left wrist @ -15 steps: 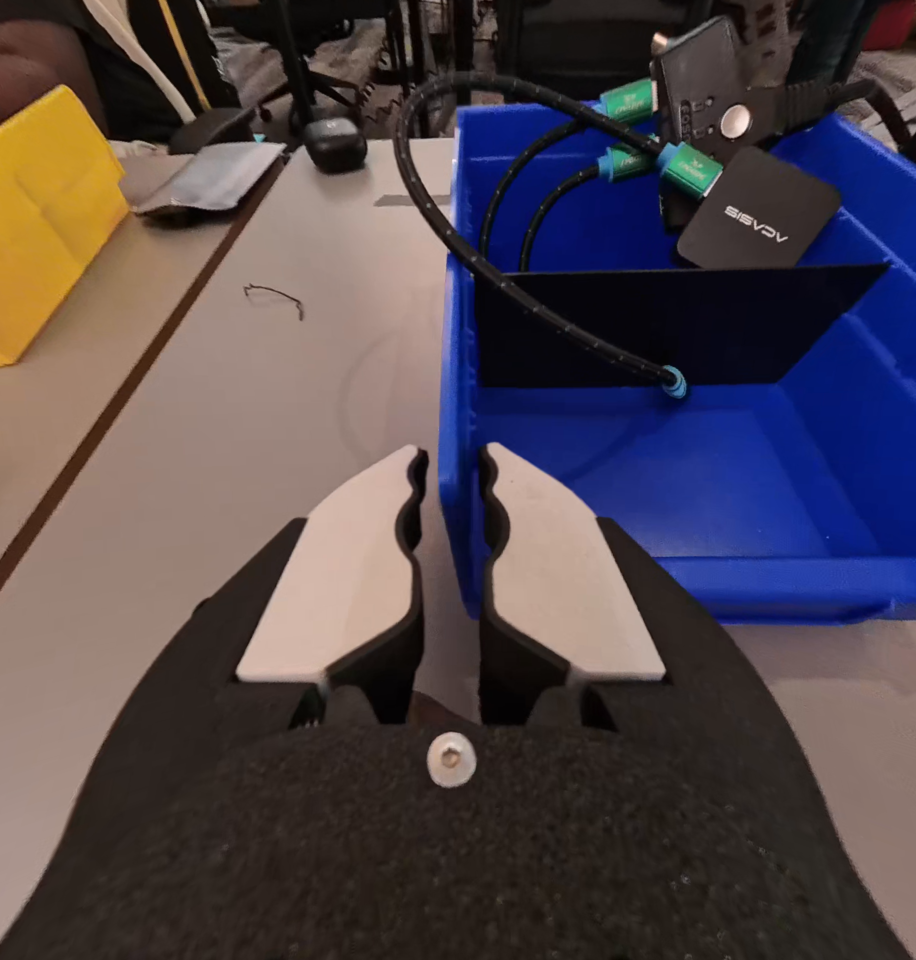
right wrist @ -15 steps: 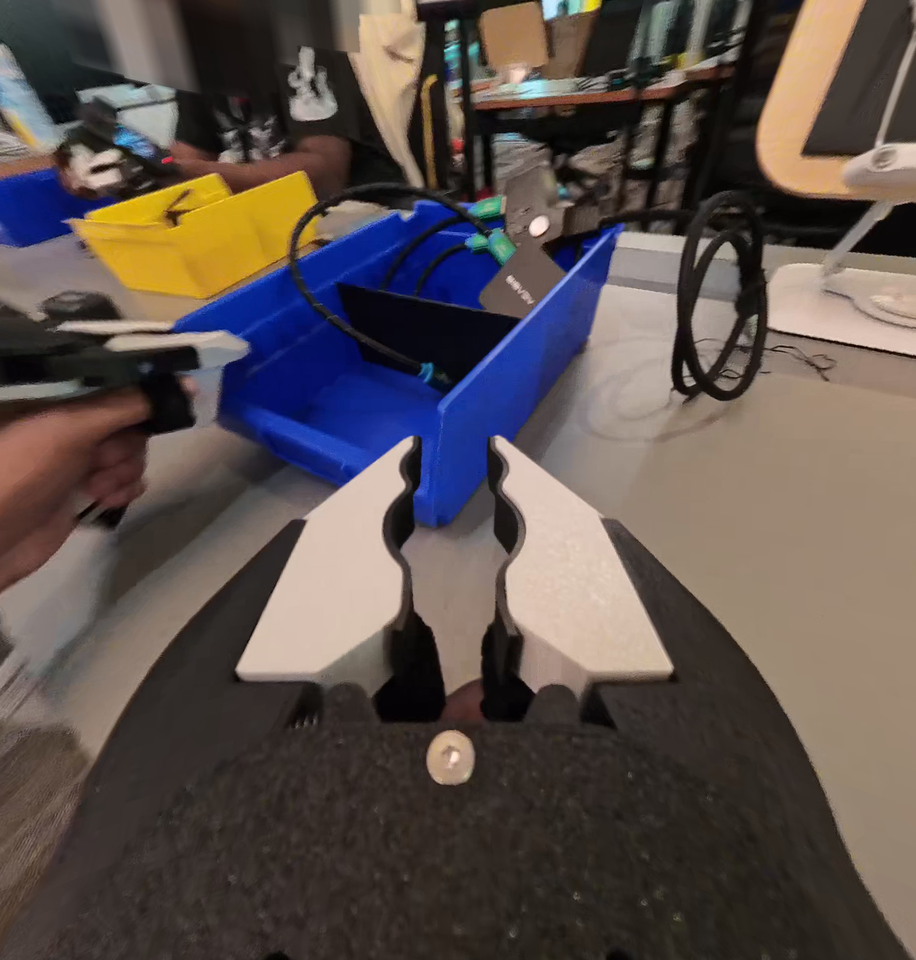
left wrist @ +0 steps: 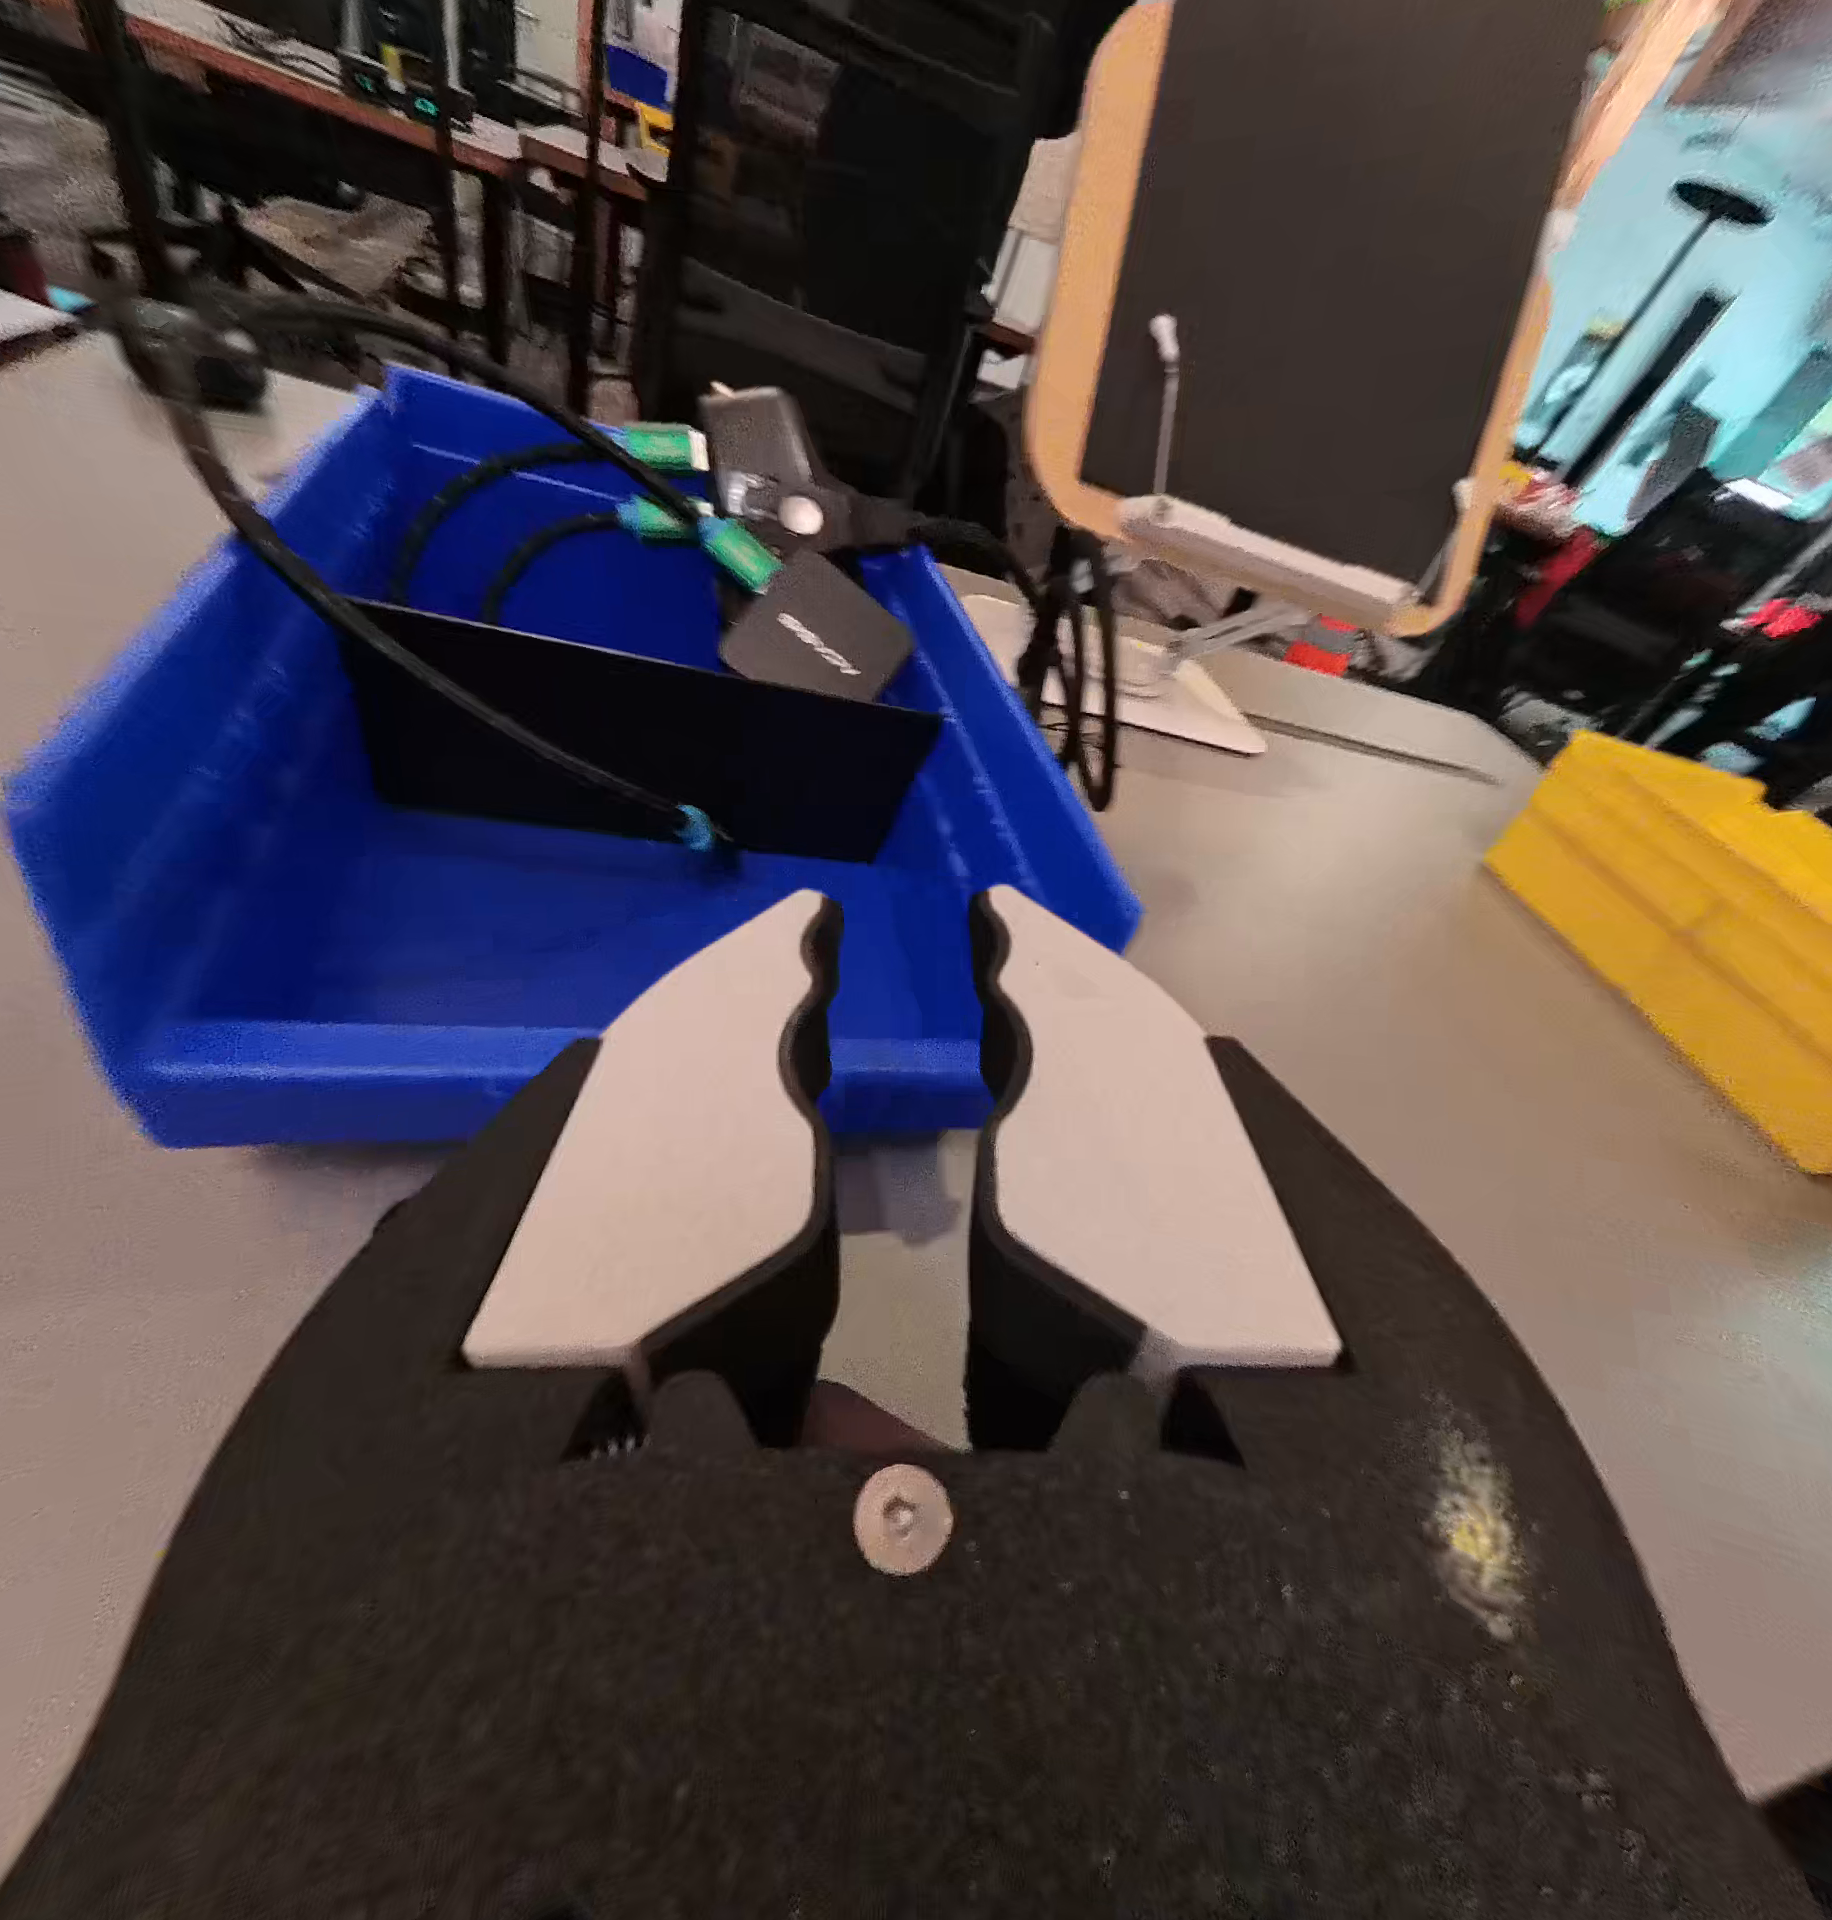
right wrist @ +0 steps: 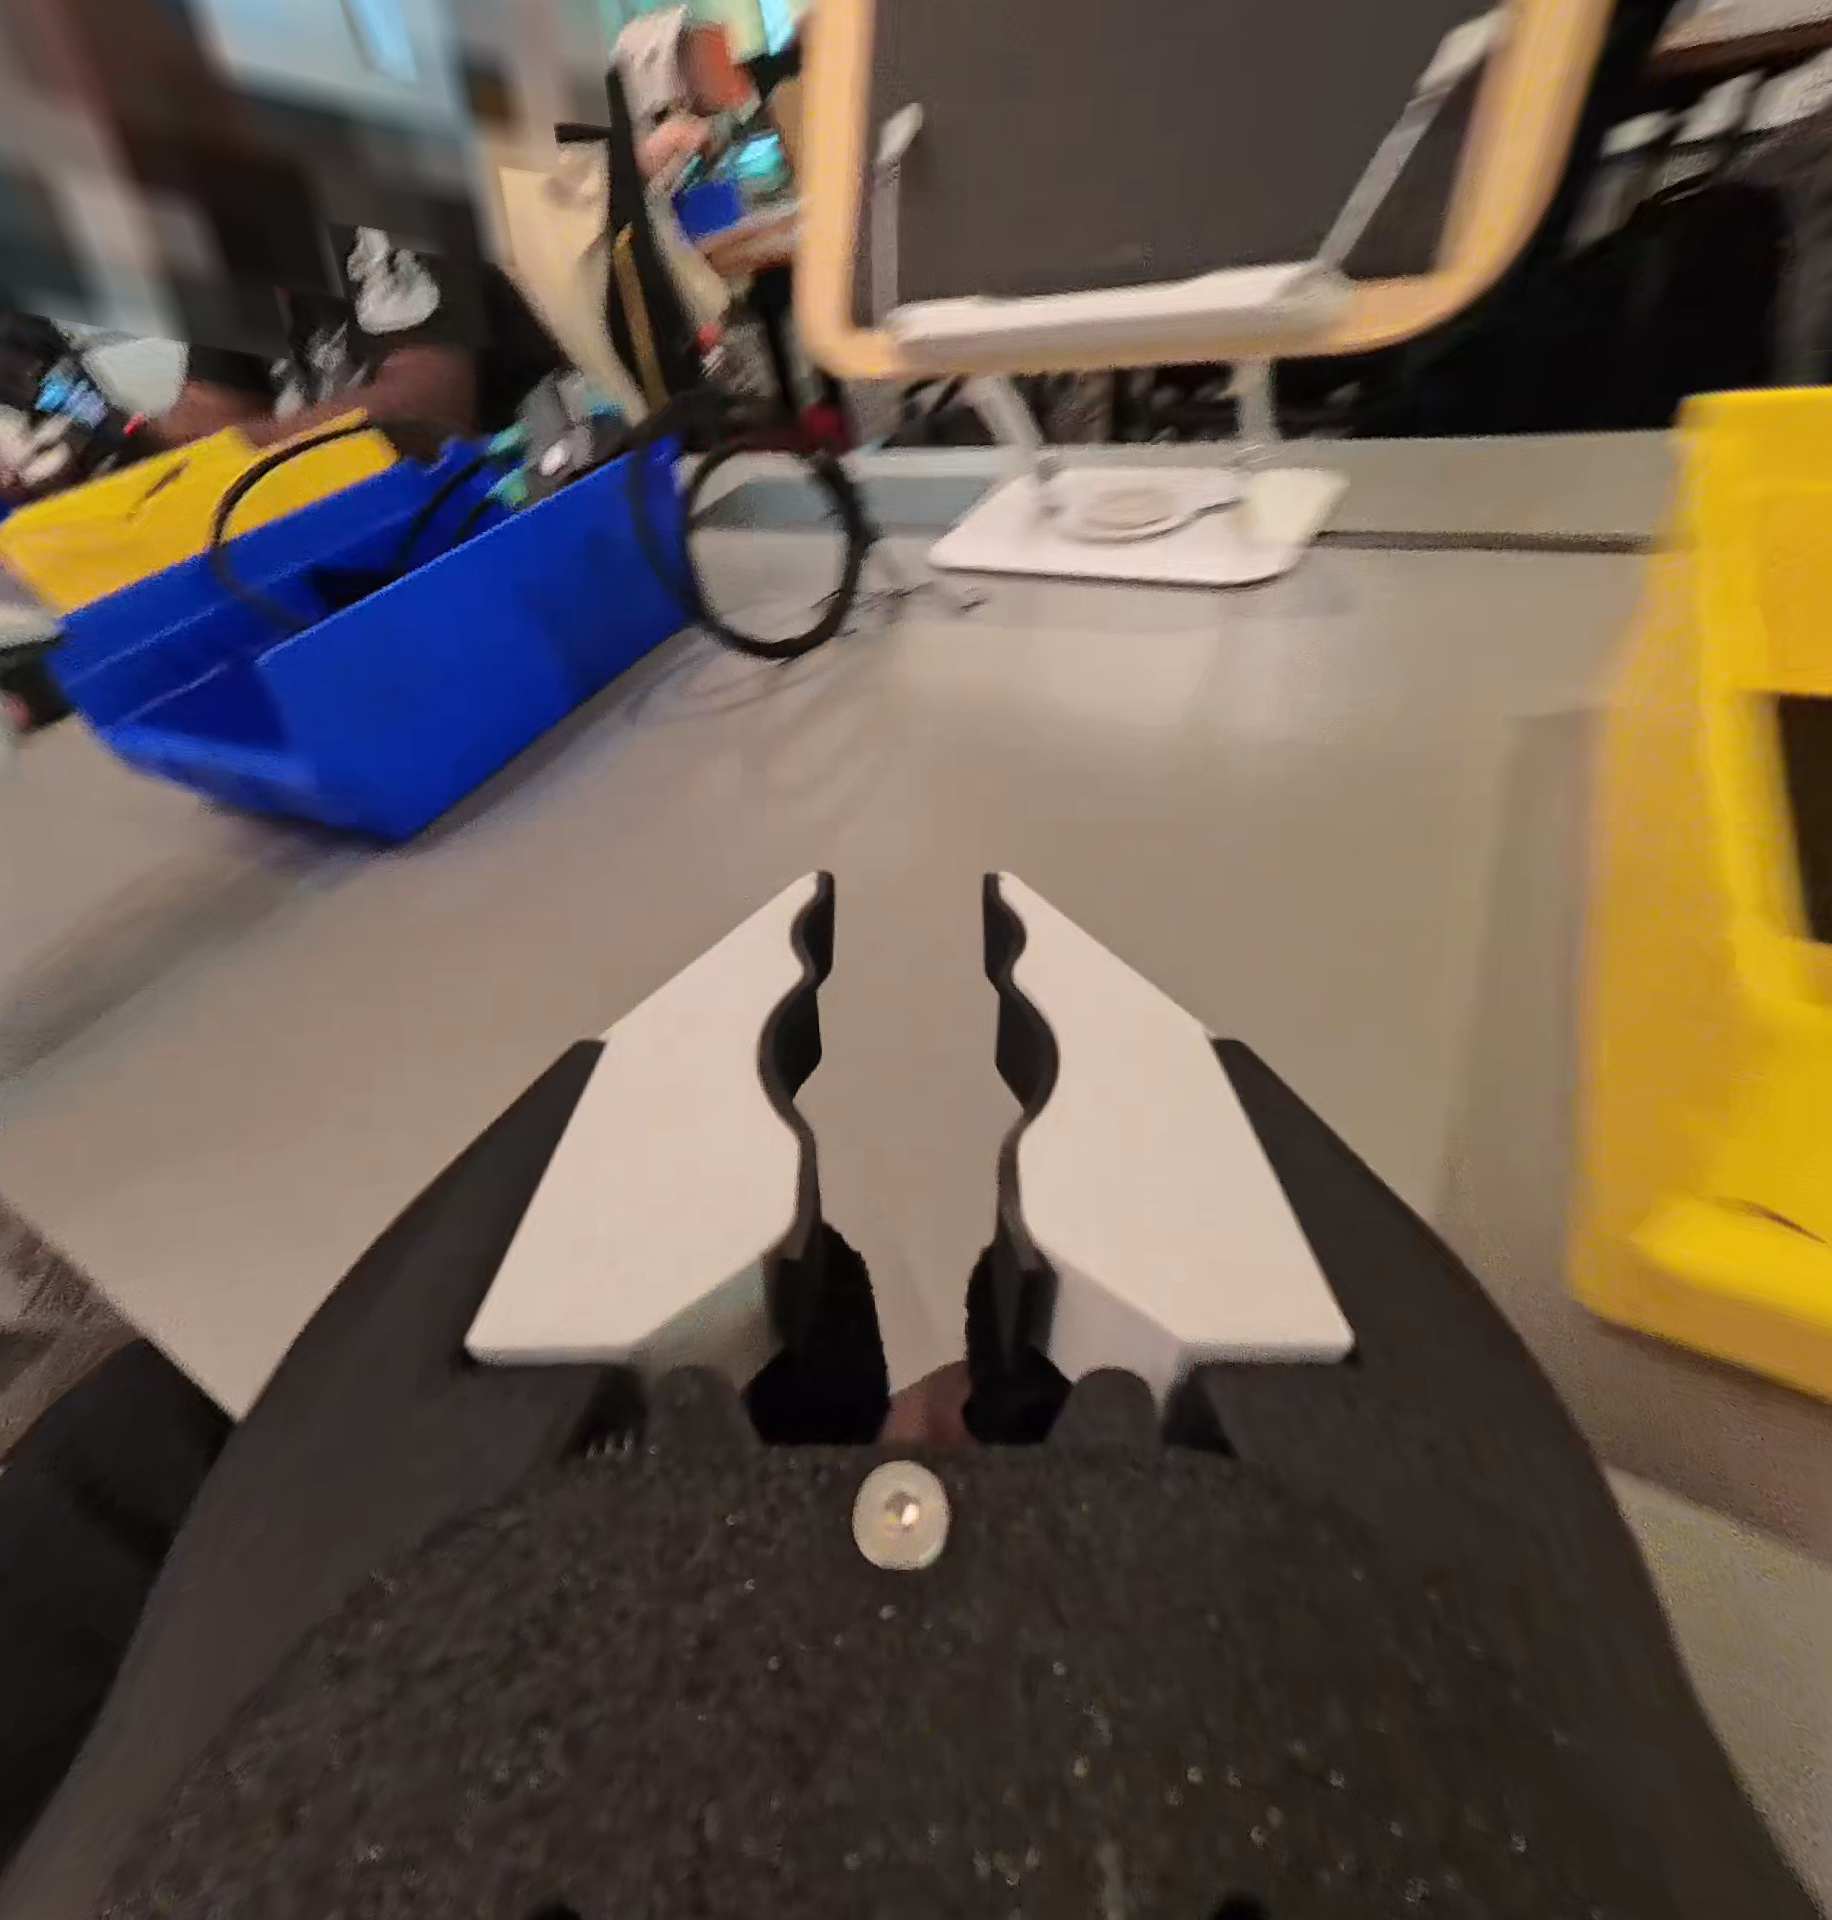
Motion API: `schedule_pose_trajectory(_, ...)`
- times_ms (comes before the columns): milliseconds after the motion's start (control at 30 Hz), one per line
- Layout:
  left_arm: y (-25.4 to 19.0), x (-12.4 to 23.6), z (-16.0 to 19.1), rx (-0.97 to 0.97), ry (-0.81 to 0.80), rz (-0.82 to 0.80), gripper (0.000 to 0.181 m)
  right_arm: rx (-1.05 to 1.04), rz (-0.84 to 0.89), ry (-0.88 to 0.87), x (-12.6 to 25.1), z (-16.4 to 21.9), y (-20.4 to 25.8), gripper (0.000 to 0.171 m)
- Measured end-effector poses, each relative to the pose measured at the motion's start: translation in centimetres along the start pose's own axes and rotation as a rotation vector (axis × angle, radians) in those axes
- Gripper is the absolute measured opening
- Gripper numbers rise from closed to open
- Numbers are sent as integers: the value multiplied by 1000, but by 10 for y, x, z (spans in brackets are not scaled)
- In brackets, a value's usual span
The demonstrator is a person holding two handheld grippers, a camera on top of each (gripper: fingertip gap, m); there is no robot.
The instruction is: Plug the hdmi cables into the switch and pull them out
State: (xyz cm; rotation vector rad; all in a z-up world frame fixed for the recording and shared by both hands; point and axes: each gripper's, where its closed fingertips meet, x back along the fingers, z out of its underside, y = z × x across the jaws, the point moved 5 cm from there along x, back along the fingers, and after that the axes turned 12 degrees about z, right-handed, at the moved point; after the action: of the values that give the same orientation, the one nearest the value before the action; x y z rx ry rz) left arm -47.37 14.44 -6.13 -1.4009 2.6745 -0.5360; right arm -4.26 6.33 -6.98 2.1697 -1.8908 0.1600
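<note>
At far end of blue bin [left wrist: 268,914], switch [left wrist: 761,468] sits with green-plugged hdmi cables [left wrist: 538,540]. Left gripper [left wrist: 901,914] and right gripper [right wrist: 907,883] both spread, empty. Approach 1 plug squarely, brace switch.

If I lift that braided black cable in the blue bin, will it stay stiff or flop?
The braided cable probably flops some, since it arcs over the blue bin rim. It looks springy, holding a smooth curve. Plugged neighbours near the switch might tug along.
</note>
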Motion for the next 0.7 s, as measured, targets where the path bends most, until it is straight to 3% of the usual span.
schedule_pose_trajectory(133, -12, -5, 5, -15, 9, 20, 22, -93, 180, -104, 41, 1, -80, 28)
schedule_pose_trajectory(333, 3, -17, 25, 10, 131, -2, 22, -278, 428, -128, 69, 5, -197, 33)
schedule_pose_trajectory(467, 7, -19, 27, 37, 141, 31, 22, -166, 547, -96, 69, 9, -214, 36)
schedule_pose_trajectory(700, 10, -20, 28, -39, 183, 29, 22, -54, 593, -92, 54, 4, -213, 35)
